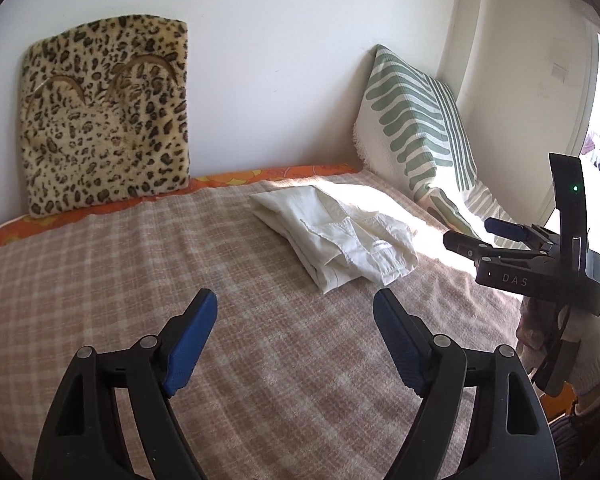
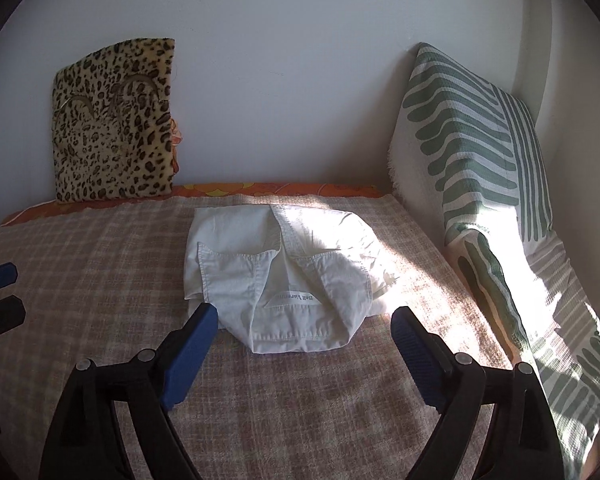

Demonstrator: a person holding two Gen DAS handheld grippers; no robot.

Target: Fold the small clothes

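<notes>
1. White garment [image 2: 284,276] lies folded on the bed, centre of the right wrist view, collar end toward the camera. A woven neck label reads upside down, partly hidden by a fold.
2. Cloth is off-white, cotton-like, with stitched hems. Two collar flaps spread left and right of a central placket; the body is tucked under in a rough rectangle.
3. Right half of the garment sits in a strong patch of sunlight and is washed out; left half is in shade, showing soft creases.
4. In the left wrist view the same garment [image 1: 334,236] appears right of centre, seen at an angle as a thick, layered bundle with its edges loosely stacked, not square.
5. Checked blanket [image 1: 180,264], beige and cream, covers the bed under the garment. An orange patterned sheet shows along the far edge.
6. Left gripper [image 1: 296,340] fills the bottom of its view, blue pads spread wide, nothing between them, above bare blanket and short of the garment.
7. Right gripper [image 2: 304,356] is likewise spread wide and empty; the garment's near hem shows in the gap between the pads, no contact visible.
8. Right gripper also shows at the right edge of the left wrist view, held by a gloved hand [image 1: 580,352].
9. Leopard-print cushion [image 2: 114,120] leans on the wall, upper left.
10. Green-striped pillow [image 2: 472,152] stands upper right, partly sunlit.
</notes>
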